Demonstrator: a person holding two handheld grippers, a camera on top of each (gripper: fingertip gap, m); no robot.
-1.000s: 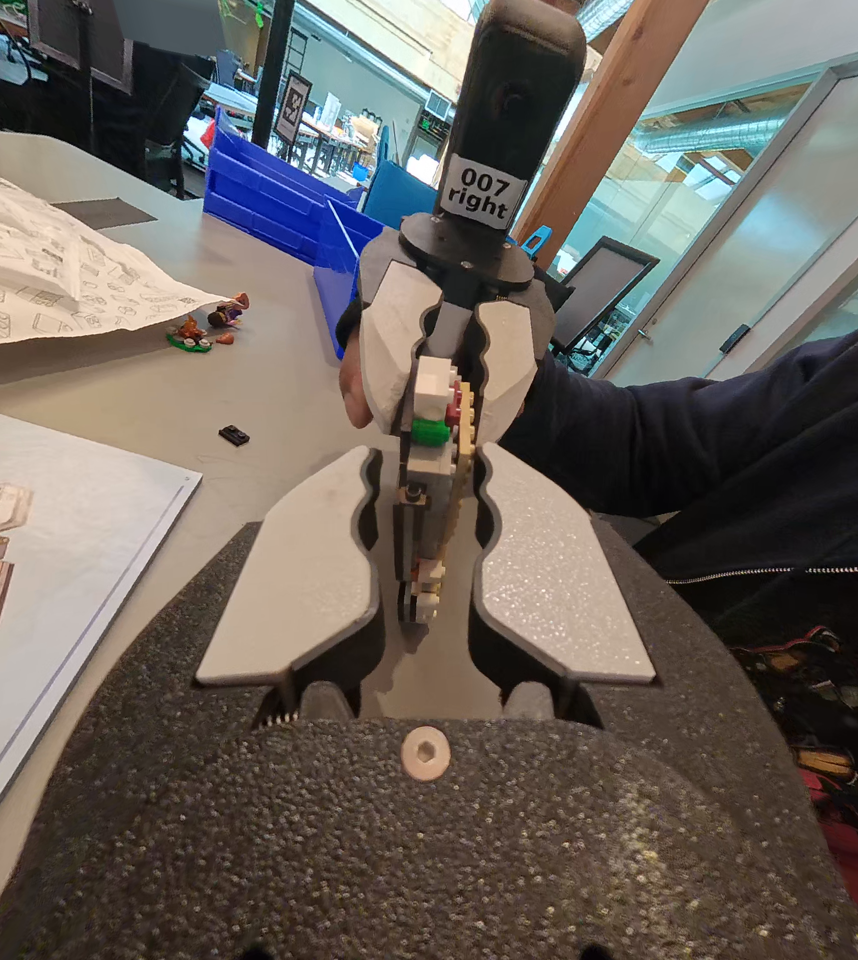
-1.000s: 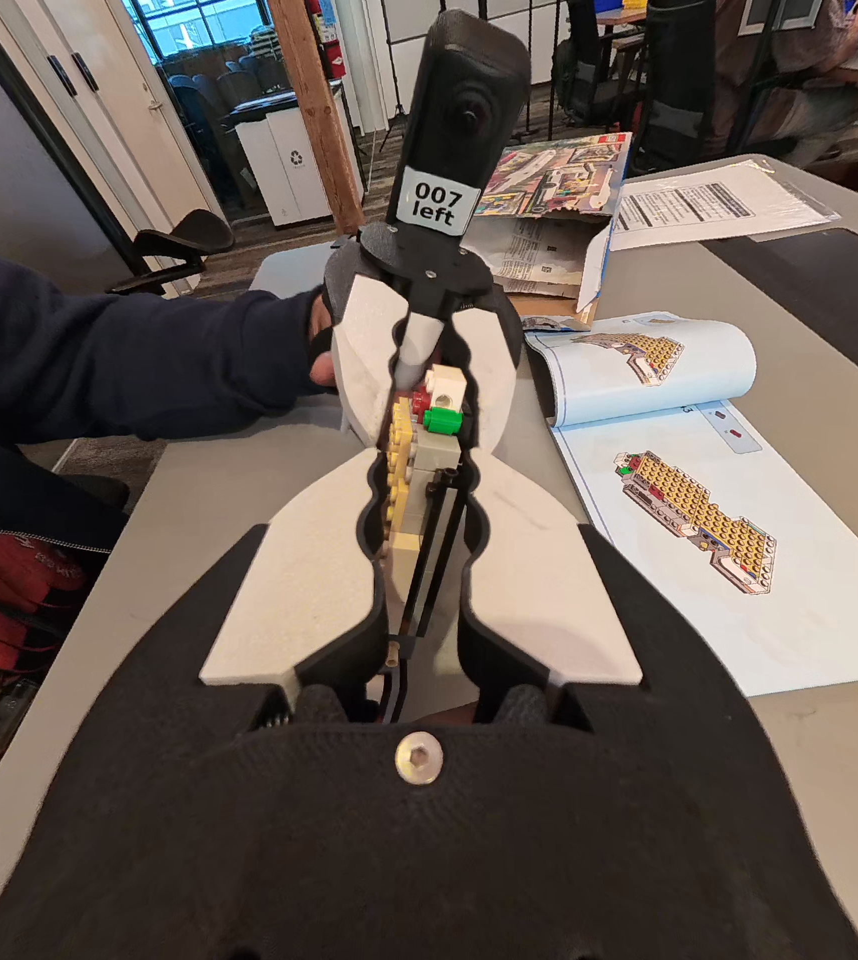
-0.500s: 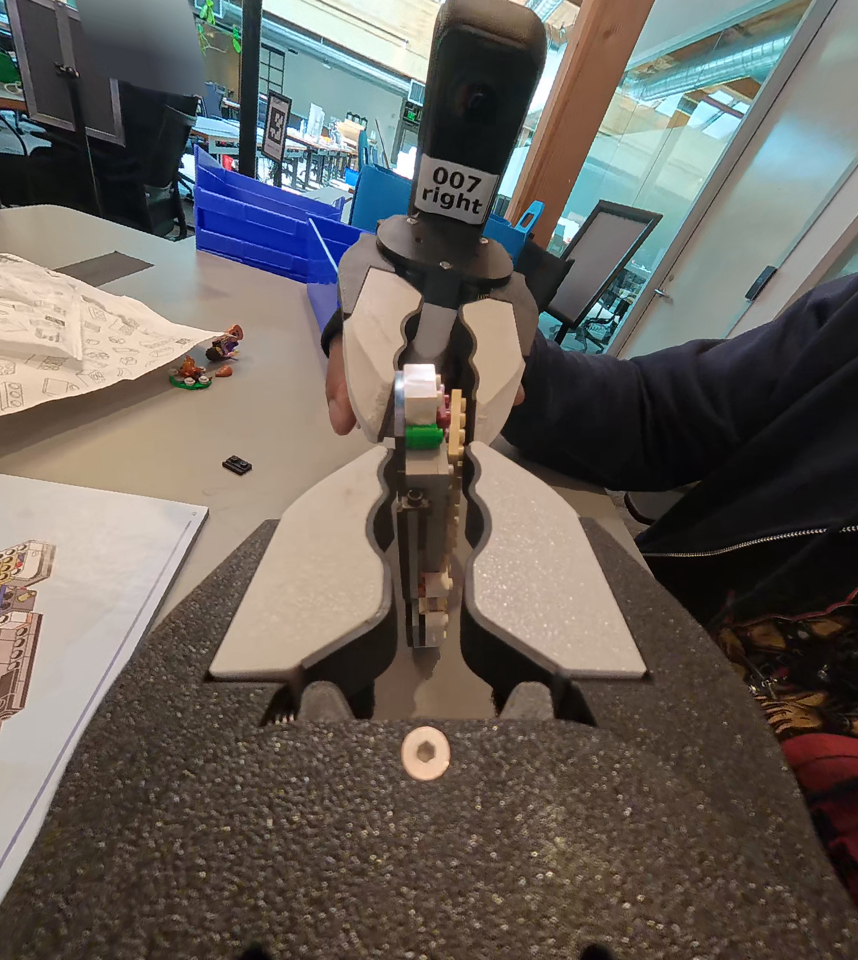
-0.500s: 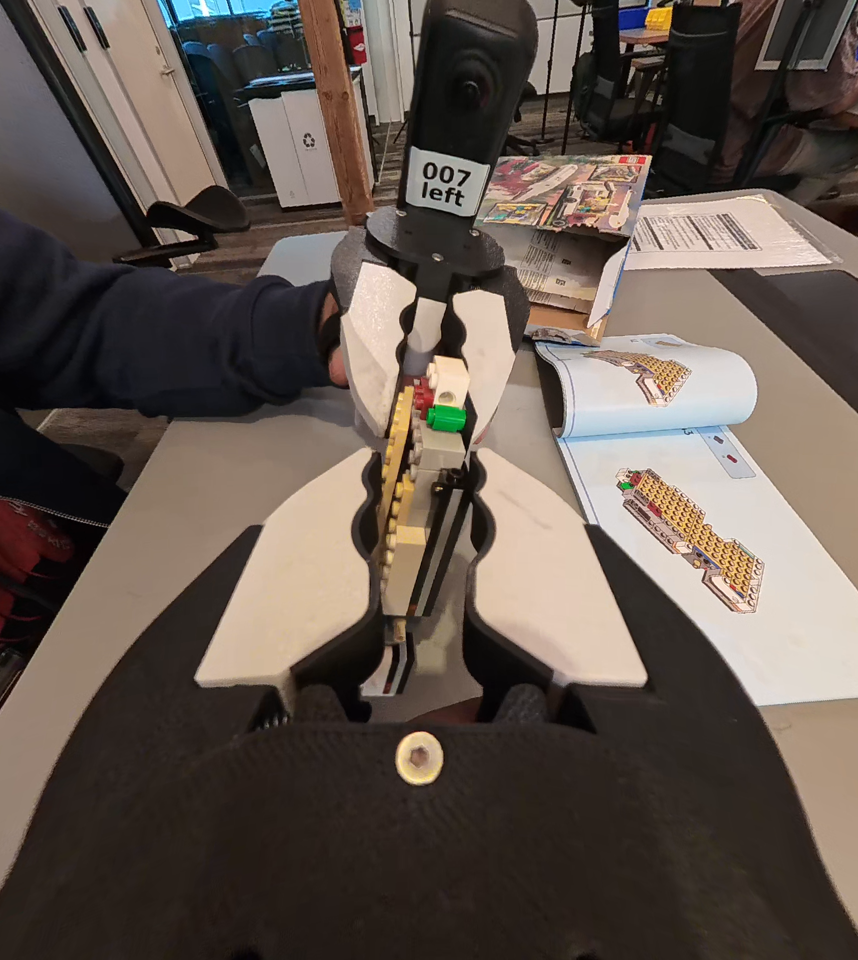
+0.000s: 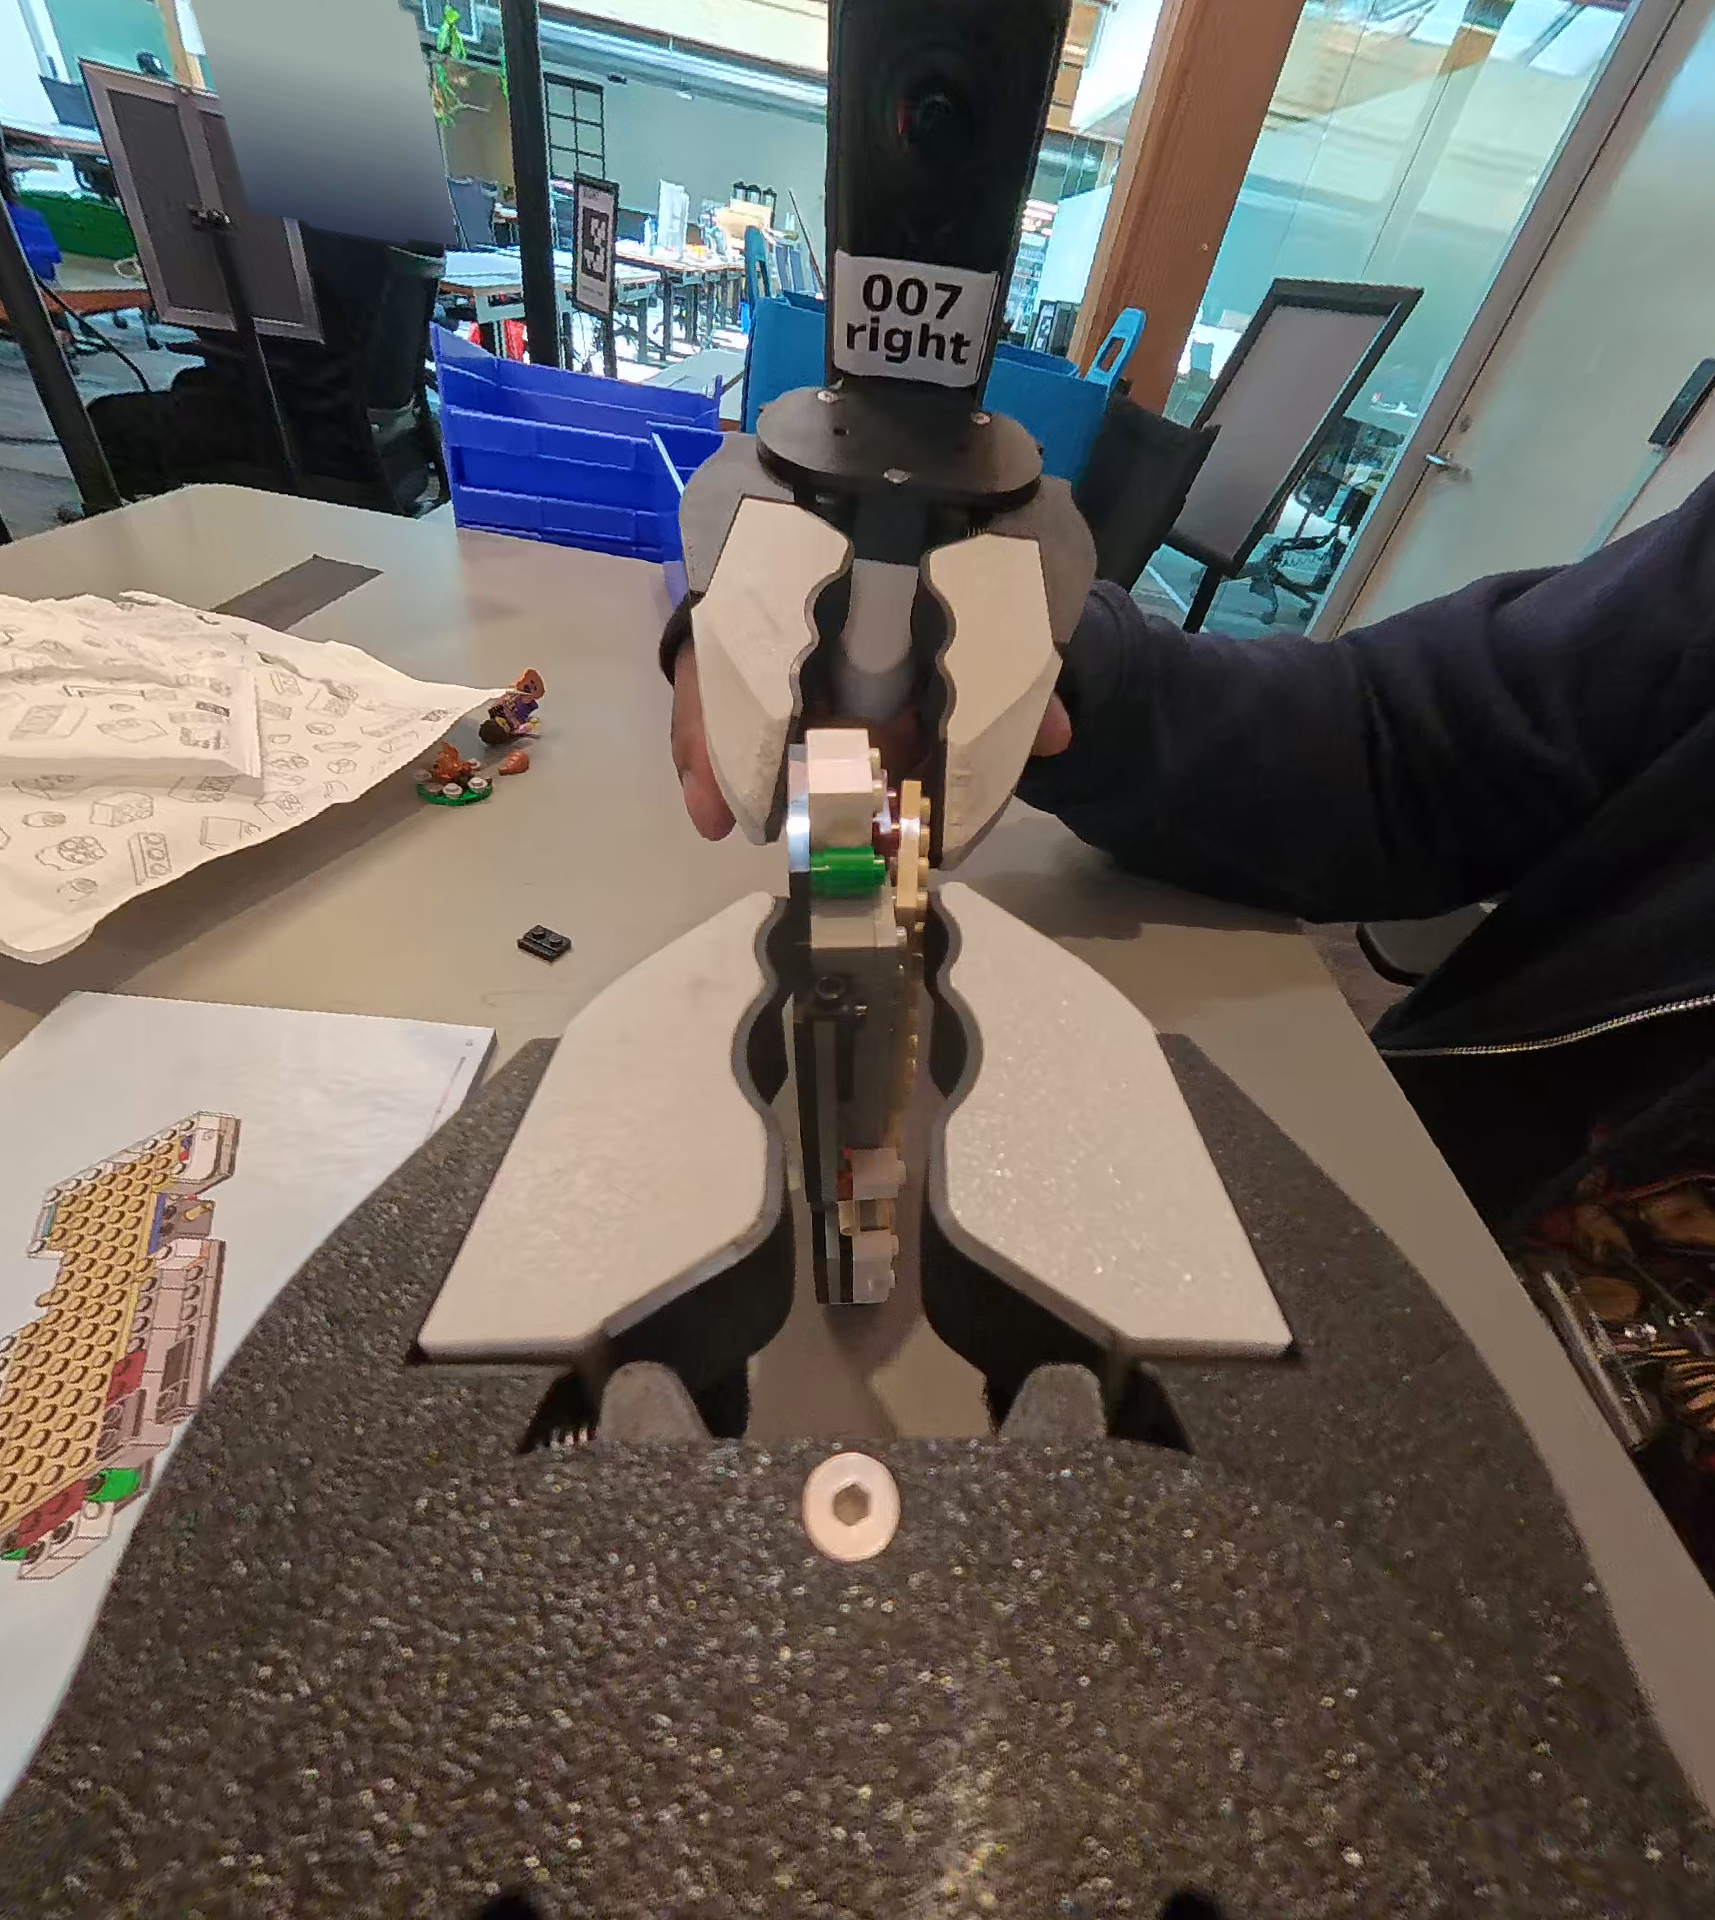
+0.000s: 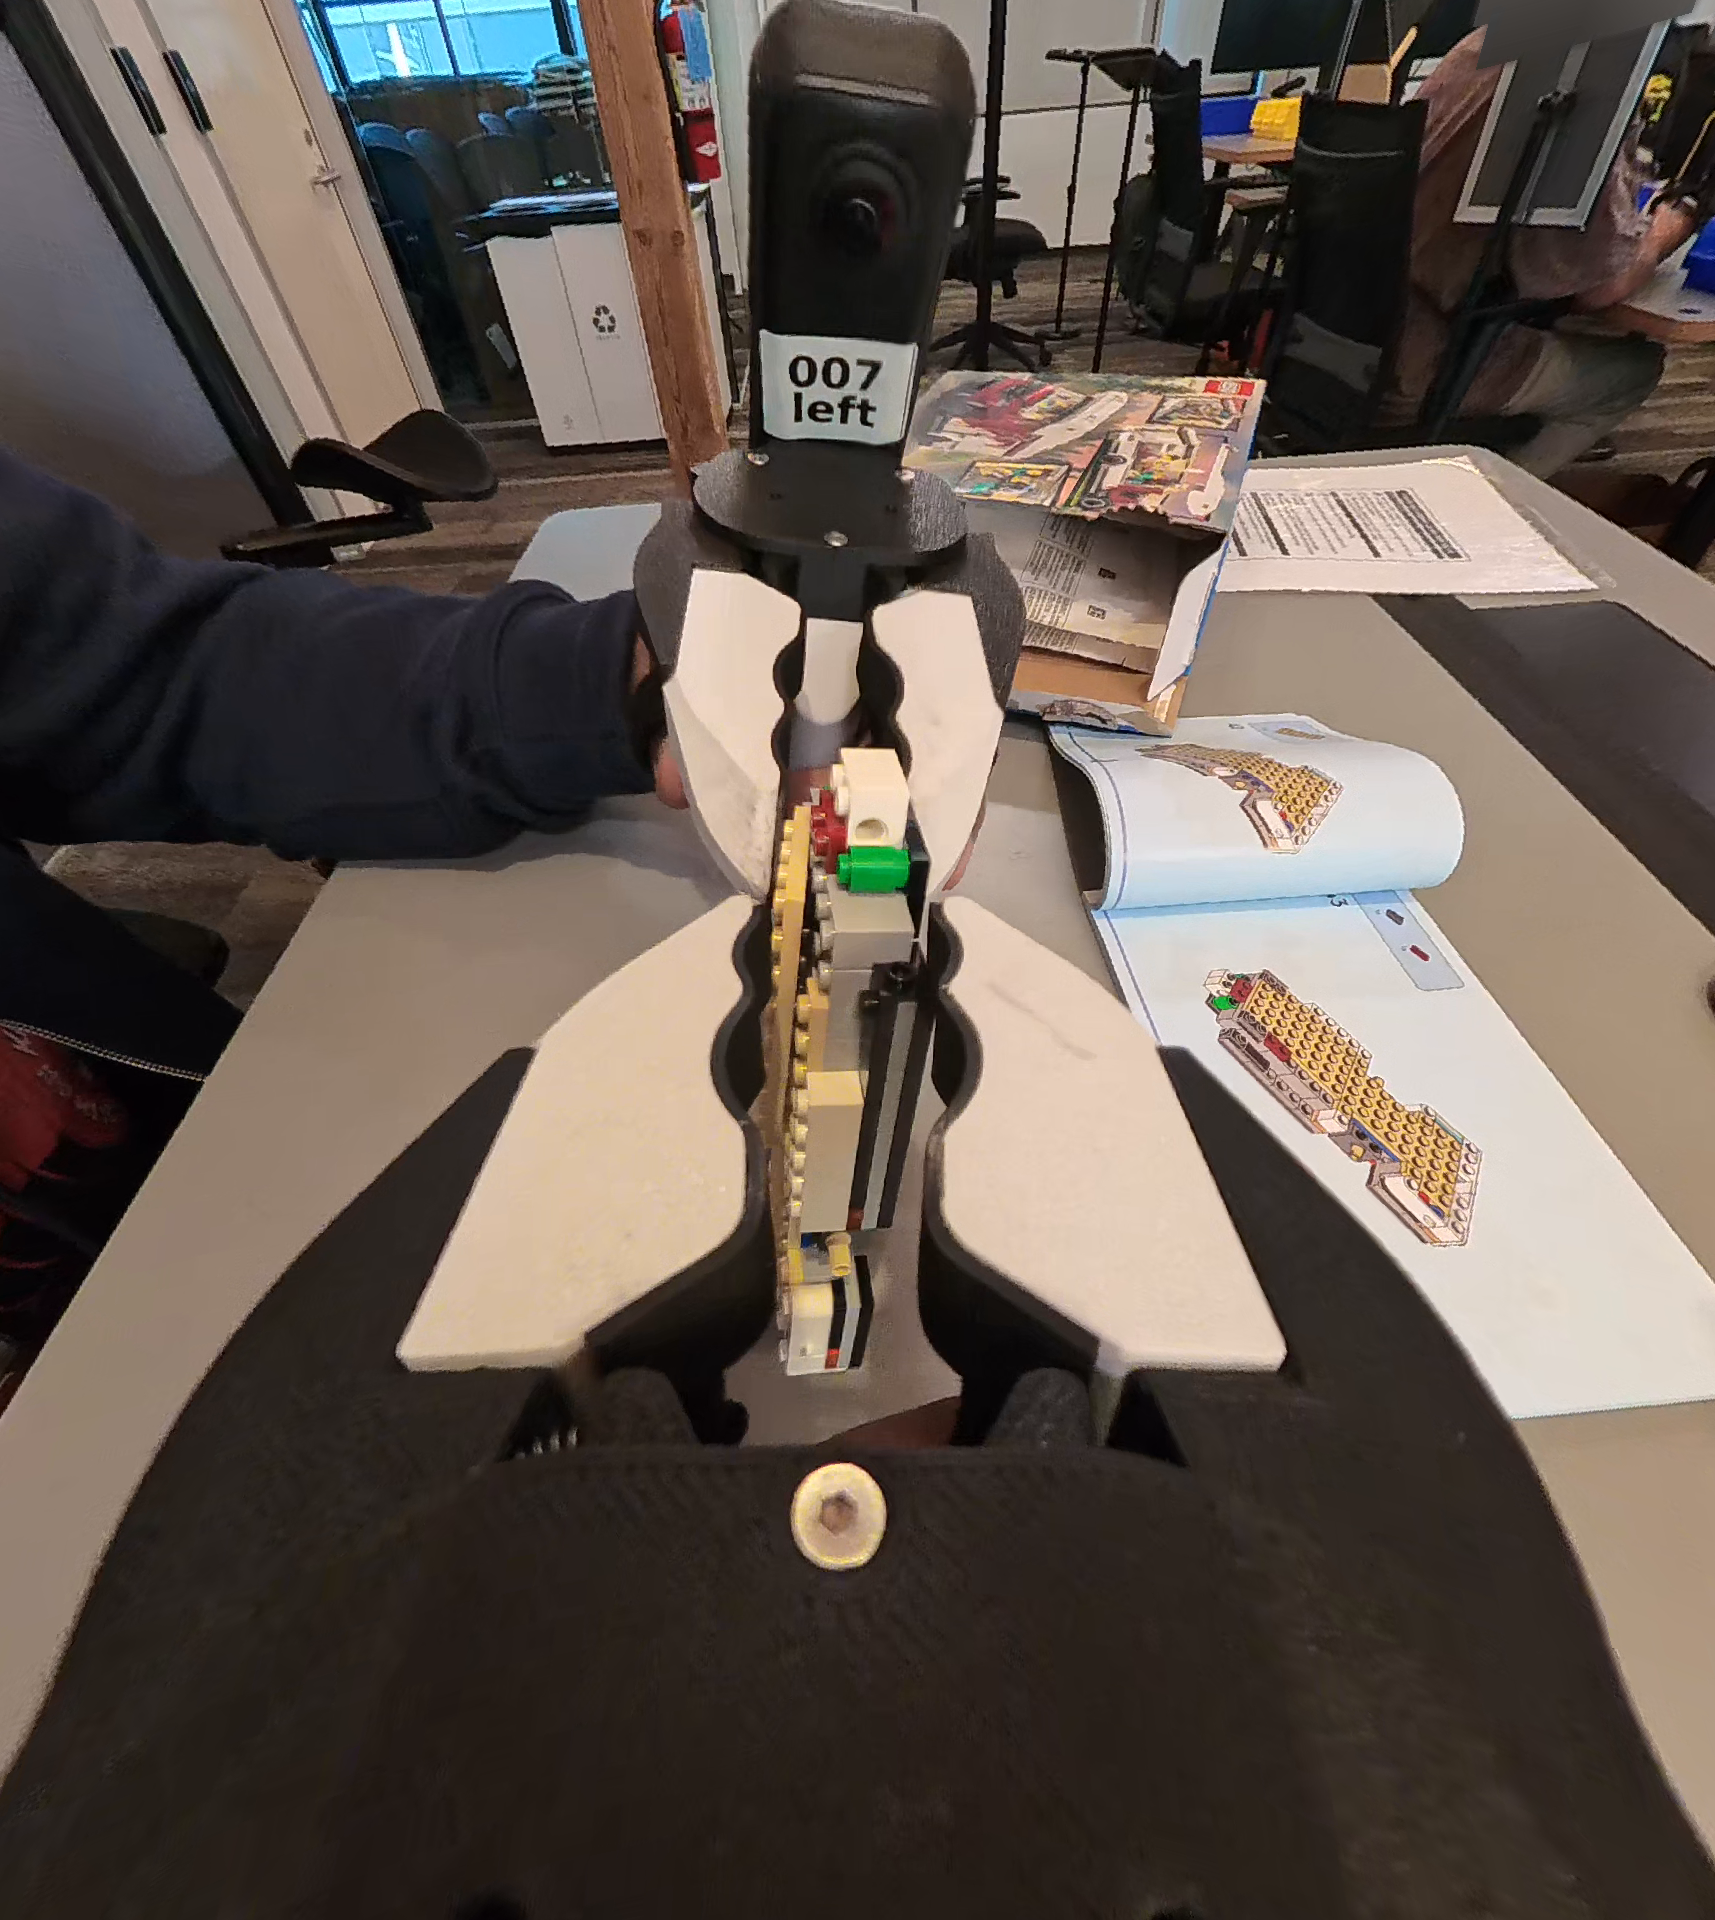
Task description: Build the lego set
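A long brick assembly (image 5: 853, 1039), with tan studded plates, grey and black parts and a white, red and green end, hangs in the air between my two grippers, which face each other. My left gripper (image 5: 858, 904) is shut on it, with both pads against its sides. My right gripper (image 6: 845, 914) is also shut on the assembly (image 6: 832, 1091), which reaches deep between its fingers. Each gripper shows in the other's view, closed around the white and green end: the right one (image 5: 858, 821) and the left one (image 6: 853, 831).
An open instruction booklet (image 6: 1404, 1091) (image 5: 157, 1195) lies on the grey table (image 5: 365, 914). A printed paper bag (image 5: 105, 748), small figure pieces (image 5: 463, 784) and a small black plate (image 5: 544, 942) lie to the left. Blue bins (image 5: 562, 457) and a torn box (image 6: 1092, 499) stand at the table's ends. Less than 4 cm separates the two grippers' tips.
My left fingers have closed in from a wider gap onto the assembly. The assembly has slid a little deeper between my right fingers. Both grippers have tilted slightly, still facing each other.
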